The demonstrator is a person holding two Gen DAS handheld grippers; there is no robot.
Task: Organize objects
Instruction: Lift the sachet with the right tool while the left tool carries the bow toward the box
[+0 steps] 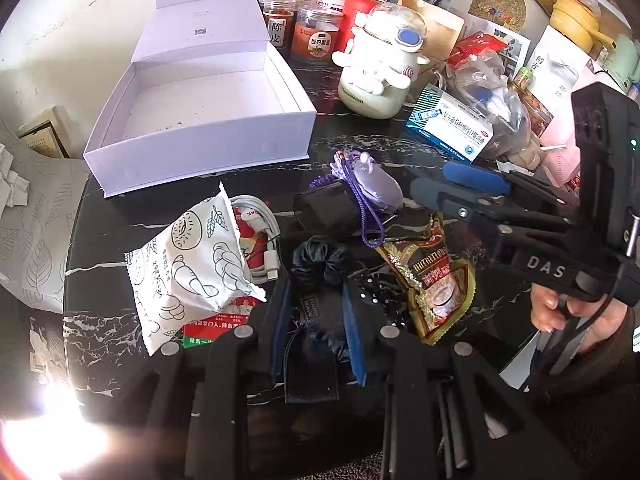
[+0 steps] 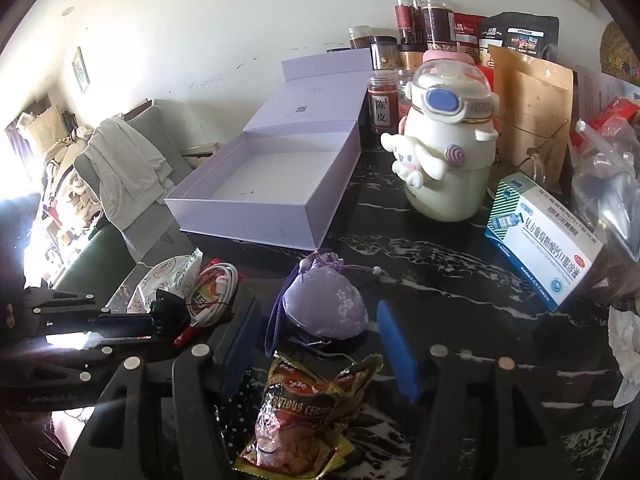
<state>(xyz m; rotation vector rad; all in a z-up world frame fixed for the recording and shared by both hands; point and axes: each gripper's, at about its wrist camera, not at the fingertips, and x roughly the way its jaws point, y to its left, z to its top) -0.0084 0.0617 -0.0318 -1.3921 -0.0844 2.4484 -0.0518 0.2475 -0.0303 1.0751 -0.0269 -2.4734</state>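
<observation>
The white box (image 1: 200, 120) lies open and bare inside on the black marbled bench (image 1: 100, 336), its lid folded back toward the wall. All places below are given from this box.

In front of the box's near wall lies a loose scatter. Closest to its near left corner is a white snack packet (image 1: 192, 264) printed with bread drawings, with a coiled white cable (image 1: 260, 236) just beside it. Before the box's near right corner sits a lilac sachet (image 2: 324, 304) with a purple cord, resting against a small black pouch (image 1: 324, 208). Nearer the cameras than the sachet is a brown and gold cereal packet (image 2: 304, 412).

The left tongs (image 1: 316, 340) are pressed shut on a dark scrunchie (image 1: 320, 268), which bunches up between the blue pads, in front of the box and near the snack packet.

The right tongs (image 2: 320, 340) stand apart, their blue fingers (image 2: 396, 344) on either side of the lilac sachet without pressing it; nothing is gripped. A hand (image 1: 560, 312) holds their handle.

To the right of the box stands a cream cartoon bottle (image 2: 444, 152), and farther right a blue and white medicine carton (image 2: 544, 256). Behind the box's right side, jars (image 1: 316, 32) and pouches crowd the wall.
</observation>
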